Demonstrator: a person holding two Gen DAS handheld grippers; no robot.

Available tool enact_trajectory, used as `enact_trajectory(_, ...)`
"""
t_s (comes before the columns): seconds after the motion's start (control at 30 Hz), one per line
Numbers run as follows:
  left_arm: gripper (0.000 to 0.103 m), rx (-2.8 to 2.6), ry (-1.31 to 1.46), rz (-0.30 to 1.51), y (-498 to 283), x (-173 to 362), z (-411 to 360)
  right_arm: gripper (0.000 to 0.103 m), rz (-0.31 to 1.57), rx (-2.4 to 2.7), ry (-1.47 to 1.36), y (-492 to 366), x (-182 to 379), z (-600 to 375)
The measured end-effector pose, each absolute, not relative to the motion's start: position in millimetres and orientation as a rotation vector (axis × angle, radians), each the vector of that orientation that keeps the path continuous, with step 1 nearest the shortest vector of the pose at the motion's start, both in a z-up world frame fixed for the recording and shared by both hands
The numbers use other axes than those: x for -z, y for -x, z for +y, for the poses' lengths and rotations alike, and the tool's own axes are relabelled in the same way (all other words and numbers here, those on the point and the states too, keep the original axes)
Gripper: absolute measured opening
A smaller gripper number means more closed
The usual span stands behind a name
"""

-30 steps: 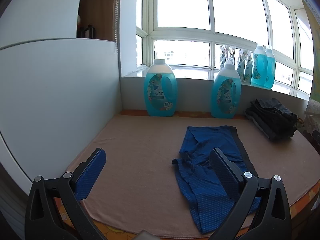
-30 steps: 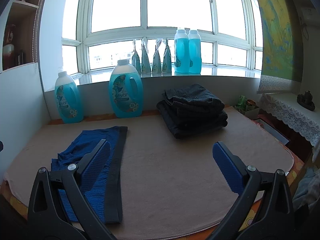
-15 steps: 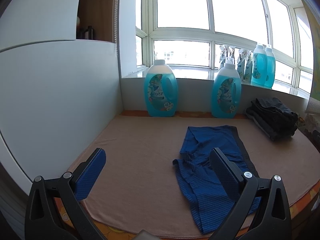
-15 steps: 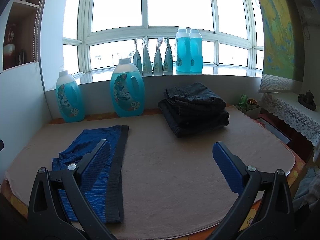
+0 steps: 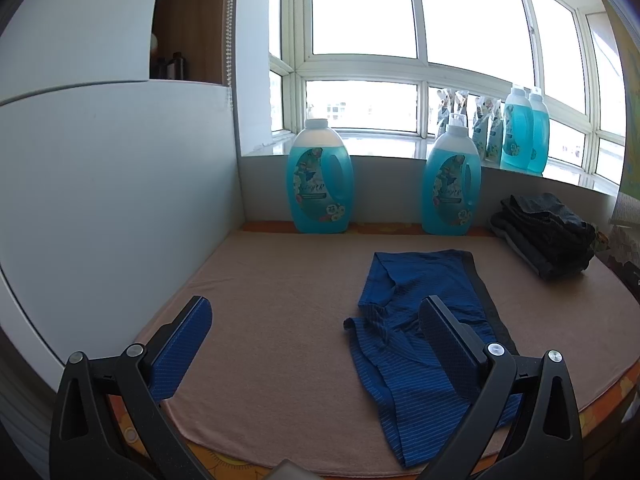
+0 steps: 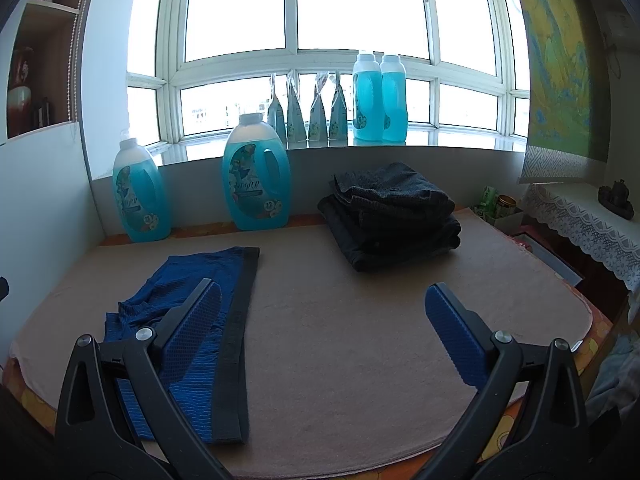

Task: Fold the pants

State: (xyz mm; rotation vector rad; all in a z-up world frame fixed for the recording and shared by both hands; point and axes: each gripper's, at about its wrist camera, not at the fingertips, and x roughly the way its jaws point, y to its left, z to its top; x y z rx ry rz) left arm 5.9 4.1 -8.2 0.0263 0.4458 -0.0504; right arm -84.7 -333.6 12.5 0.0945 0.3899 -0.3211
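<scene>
Two detergent jugs [image 6: 256, 174] and folded dark clothes [image 6: 390, 216] flank the blue pants [image 6: 188, 320].

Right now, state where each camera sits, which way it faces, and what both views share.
Left wrist: on the left gripper, facing the window across the mat; its open fingers frame the blue shorts.
Right wrist: on the right gripper, facing the window from further right; its open fingers flank bare mat, dark folded stack ahead.
Shared: shorts, stack, mat, two detergent jugs, windowsill bottles.
</scene>
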Motion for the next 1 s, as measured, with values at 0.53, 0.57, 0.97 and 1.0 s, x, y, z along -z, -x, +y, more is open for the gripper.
enact_trajectory(0.53, 0.103, 0.054, -0.027, 0.448, -6.9, 8.1, 2.8, 0.103, 0.393, 0.322, -0.094, 83.9, -12.4, -333.4)
enact_trajectory(0.57, 0.103, 0.054, -0.027, 0.448, -6.9, 8.1, 2.6, 0.103, 0.393, 0.321, -0.094, 83.9, -12.4, -333.4)
enact_trajectory(0.97, 0.103, 0.061, -0.028, 0.456, -8.8, 9.4, 0.2, 0.103, 0.397, 0.319, -0.092, 82.8, -6.7, -331.8)
enact_trajectory(1.0, 0.103, 0.061, -0.028, 0.457, -9.4, 9.8, 0.0, 0.103, 0.397, 0.320, -0.092, 82.9, -7.1, -332.3)
